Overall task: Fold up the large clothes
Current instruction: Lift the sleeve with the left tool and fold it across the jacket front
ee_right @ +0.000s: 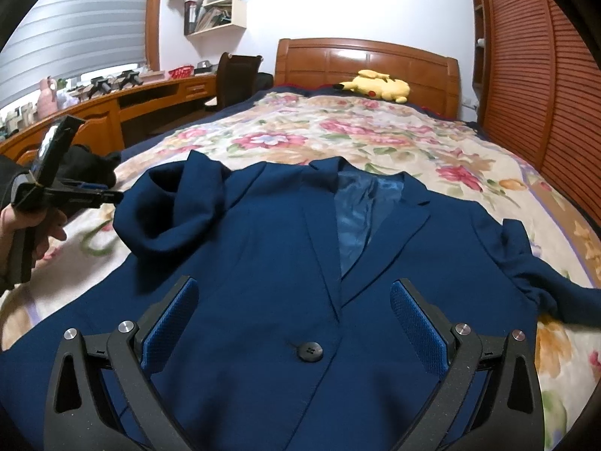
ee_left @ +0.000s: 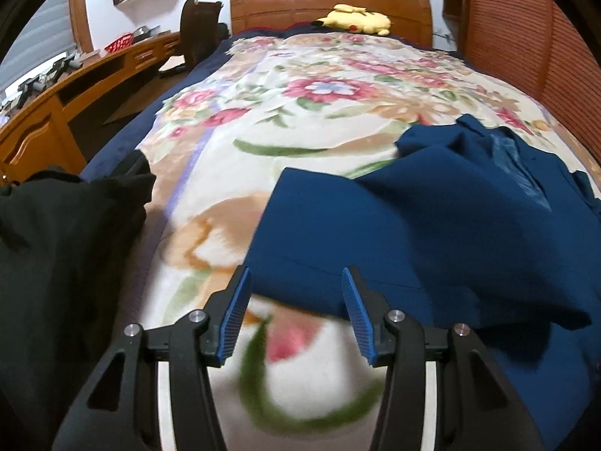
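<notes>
Jacket [ee_right: 263, 263] is laid face-up on the bed [ee_right: 375, 139], left sleeve [ee_right: 176, 203] flopped inward, presumably for folding. Left gripper [ee_left: 296, 312] is seen apart, empty; right gripper [ee_right: 293, 323] apart above the button [ee_right: 310, 350].

blazers: 1 [ee_right: 263, 263] | black garments: 1 [ee_left: 56, 244] | plush toys: 1 [ee_right: 379, 84] | tongs: 2 [ee_left: 296, 293] [ee_right: 293, 315] | beds: 1 [ee_right: 432, 139] | chairs: 1 [ee_right: 234, 75]
</notes>
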The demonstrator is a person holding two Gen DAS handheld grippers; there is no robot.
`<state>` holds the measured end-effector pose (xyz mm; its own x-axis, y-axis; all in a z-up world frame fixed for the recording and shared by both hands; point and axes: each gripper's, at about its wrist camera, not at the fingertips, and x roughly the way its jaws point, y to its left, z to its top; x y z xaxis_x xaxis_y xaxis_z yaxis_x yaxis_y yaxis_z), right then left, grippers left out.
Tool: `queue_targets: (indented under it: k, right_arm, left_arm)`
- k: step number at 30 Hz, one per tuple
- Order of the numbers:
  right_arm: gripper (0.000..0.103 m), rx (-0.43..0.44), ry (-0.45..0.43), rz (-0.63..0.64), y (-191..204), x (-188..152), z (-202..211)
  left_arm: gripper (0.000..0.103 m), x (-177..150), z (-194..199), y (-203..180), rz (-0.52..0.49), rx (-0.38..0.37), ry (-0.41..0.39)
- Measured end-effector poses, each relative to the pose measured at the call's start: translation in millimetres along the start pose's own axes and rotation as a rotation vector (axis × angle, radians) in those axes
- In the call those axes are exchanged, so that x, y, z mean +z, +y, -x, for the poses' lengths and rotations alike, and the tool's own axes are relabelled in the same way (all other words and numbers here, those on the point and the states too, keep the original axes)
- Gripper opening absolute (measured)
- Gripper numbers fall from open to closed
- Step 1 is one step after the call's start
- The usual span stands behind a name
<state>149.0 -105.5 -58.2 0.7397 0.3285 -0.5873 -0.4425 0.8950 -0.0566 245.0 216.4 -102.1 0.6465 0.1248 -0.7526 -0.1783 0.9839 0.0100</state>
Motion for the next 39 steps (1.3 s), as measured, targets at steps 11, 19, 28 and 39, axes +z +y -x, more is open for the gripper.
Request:
queue_targets:
  k: [11, 19, 28, 39]
  right_arm:
    - [0.103, 0.000, 0.004, 0.003, 1, 0, -2]
    - [0.103, -0.001, 0.003, 0.004, 2, 0, -2]
    - [0.103, -0.004, 0.002, 0.005, 2, 0, -3]
    - [0.103, 0.001, -0.010, 0.016, 1, 2, 0]
  left_arm:
    - [0.049, 4, -44, 16, 0.060, 0.018, 0.079]
    - [0.054, 4, -56, 17, 0.068, 0.023, 0.110]
    - [0.054, 6, -59, 18, 0.095, 0.036, 0.104]
    - [0.005, 16, -25, -9, 0.049, 0.010, 0.076]
